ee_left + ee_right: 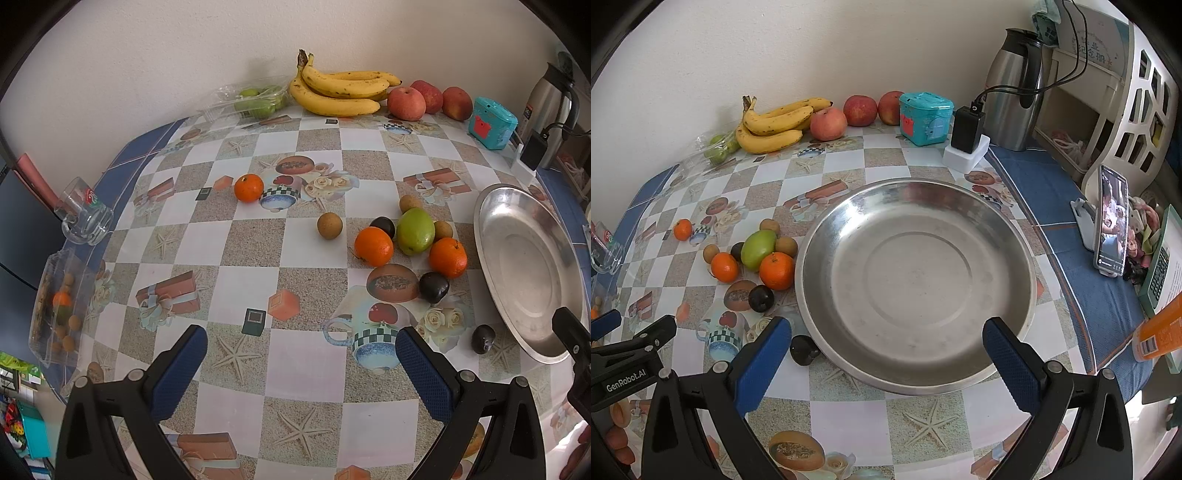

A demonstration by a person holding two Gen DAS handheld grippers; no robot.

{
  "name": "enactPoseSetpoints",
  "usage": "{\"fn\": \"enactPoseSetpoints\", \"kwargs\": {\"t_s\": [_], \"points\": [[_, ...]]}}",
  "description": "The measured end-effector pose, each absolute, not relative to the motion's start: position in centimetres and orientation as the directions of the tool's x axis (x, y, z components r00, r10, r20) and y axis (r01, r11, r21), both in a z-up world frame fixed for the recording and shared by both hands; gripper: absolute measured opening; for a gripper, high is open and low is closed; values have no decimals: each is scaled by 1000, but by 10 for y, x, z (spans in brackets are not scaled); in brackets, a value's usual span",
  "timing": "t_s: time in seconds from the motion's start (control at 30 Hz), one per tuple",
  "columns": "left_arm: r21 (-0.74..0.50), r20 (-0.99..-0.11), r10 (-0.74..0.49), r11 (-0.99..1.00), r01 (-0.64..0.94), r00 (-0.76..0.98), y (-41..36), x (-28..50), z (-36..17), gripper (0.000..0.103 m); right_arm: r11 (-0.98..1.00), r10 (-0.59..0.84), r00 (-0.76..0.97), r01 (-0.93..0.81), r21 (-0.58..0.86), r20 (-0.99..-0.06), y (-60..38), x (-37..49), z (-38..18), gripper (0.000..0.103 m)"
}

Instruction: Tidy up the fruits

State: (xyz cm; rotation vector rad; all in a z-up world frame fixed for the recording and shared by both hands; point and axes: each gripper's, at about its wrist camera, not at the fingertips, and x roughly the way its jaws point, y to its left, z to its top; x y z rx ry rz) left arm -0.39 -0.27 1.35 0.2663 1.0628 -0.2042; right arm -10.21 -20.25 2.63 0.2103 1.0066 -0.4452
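Note:
Loose fruit lies on the patterned tablecloth: a green mango (415, 230) (758, 249), oranges (373, 246) (448, 257) (776, 270), a lone orange (248, 188) farther left, small brown round fruits (329, 225) and dark plums (433, 287) (761, 298). One more plum (804, 349) touches the rim of the empty steel plate (916, 188) (491, 206). Bananas (338, 90) (772, 123) and red apples (406, 103) (860, 110) sit by the wall. My left gripper (301, 363) hovers open, short of the fruit. My right gripper (886, 354) is open over the plate's near edge.
A clear box of green fruit (255, 99) stands at the back left. A glass mug (85, 216) and a plastic tray of fruit (61, 314) sit at the left edge. A teal box (925, 118), charger (967, 133), steel kettle (1015, 88) and propped phone (1112, 221) stand on the right.

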Motion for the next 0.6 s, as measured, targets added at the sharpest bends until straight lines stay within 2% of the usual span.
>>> {"fn": "enactPoseSetpoints", "kwargs": {"t_s": [0.6], "points": [[116, -881, -37, 949, 293, 472, -2, -4, 14, 103, 891, -263, 455, 454, -33, -851, -201, -102, 26, 103]]}}
